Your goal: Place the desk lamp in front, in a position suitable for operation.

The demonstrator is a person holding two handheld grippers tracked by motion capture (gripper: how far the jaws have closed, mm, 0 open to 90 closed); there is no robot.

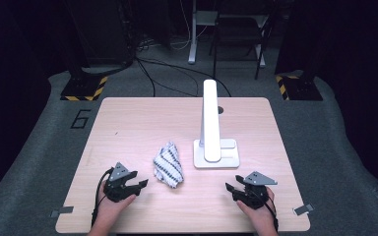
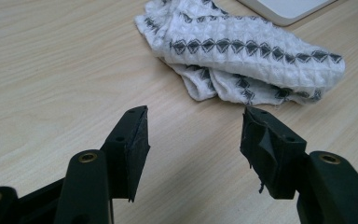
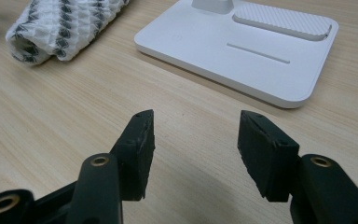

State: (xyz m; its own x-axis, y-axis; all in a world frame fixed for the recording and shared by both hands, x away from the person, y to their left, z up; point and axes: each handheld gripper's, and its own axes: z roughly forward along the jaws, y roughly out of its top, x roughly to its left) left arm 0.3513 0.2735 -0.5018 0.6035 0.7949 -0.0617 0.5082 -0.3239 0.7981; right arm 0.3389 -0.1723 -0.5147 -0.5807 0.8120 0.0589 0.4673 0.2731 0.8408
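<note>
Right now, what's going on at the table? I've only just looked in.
A person holds a gripper in each hand at the near edge of the wooden table. The left gripper and the right gripper are both open and hold nothing. A crumpled white cloth with dark patterned stripes lies between them, nearer the left gripper, whose jaws point toward it without touching. A white lamp stand sits just right of the cloth. Nothing has been picked up.

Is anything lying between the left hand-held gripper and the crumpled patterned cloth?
No. The left hand-held gripper faces the cloth across bare table, plain in its own view; the high view agrees.
</note>
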